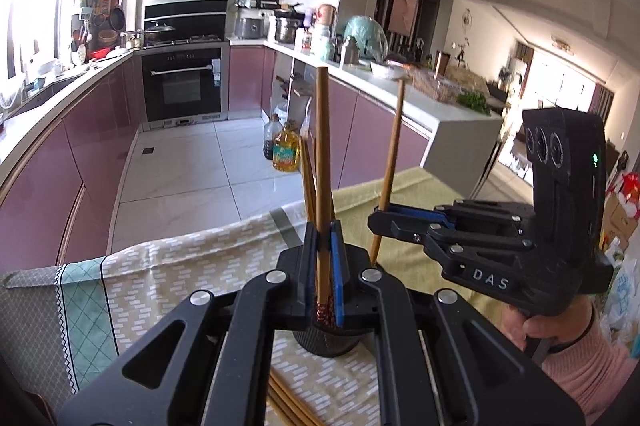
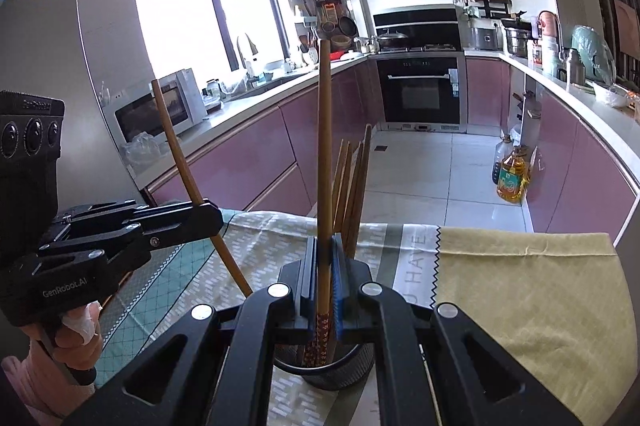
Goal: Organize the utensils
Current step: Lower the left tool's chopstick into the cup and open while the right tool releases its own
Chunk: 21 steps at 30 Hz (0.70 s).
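Note:
My left gripper [image 1: 323,266] is shut on a wooden chopstick [image 1: 322,162] and holds it upright over a black mesh holder [image 1: 326,344] on the table; it also shows in the right wrist view [image 2: 200,216]. My right gripper [image 2: 325,274] is shut on another wooden chopstick [image 2: 325,146], upright with its patterned end in the same holder [image 2: 336,372]; it also shows in the left wrist view [image 1: 384,216]. Several chopsticks [image 2: 352,186] stand in the holder. More chopsticks [image 1: 288,402] lie on the cloth in front of it.
The table is covered by a patterned cloth [image 1: 168,274] and a yellow cloth [image 2: 520,298]. Beyond the table edge are the kitchen floor, oil bottles [image 1: 285,150], pink cabinets and an oven [image 1: 182,86].

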Available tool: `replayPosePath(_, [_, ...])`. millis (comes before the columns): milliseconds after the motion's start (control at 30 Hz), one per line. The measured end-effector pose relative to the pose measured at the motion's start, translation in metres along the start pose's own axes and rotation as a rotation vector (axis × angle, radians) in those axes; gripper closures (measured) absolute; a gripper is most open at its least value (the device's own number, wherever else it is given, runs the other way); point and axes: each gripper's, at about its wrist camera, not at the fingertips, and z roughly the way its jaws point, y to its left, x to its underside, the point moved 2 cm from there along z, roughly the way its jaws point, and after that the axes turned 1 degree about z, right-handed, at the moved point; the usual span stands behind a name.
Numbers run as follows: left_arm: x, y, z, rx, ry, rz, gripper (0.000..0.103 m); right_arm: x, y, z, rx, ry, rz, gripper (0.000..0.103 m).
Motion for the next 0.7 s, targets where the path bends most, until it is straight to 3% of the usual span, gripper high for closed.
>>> replayPosePath(300, [0.01, 0.002, 0.035, 0.007, 0.119, 0.025, 0.096, 0.011, -0.012, 0.024, 0.009, 0.101, 0.039, 0.097])
replayPosePath(700, [0.015, 0.011, 0.063, -0.019, 0.153, -0.015, 0.095, 0.01, -0.024, 0.03, 0.015, 0.085, 0.08, 0.095])
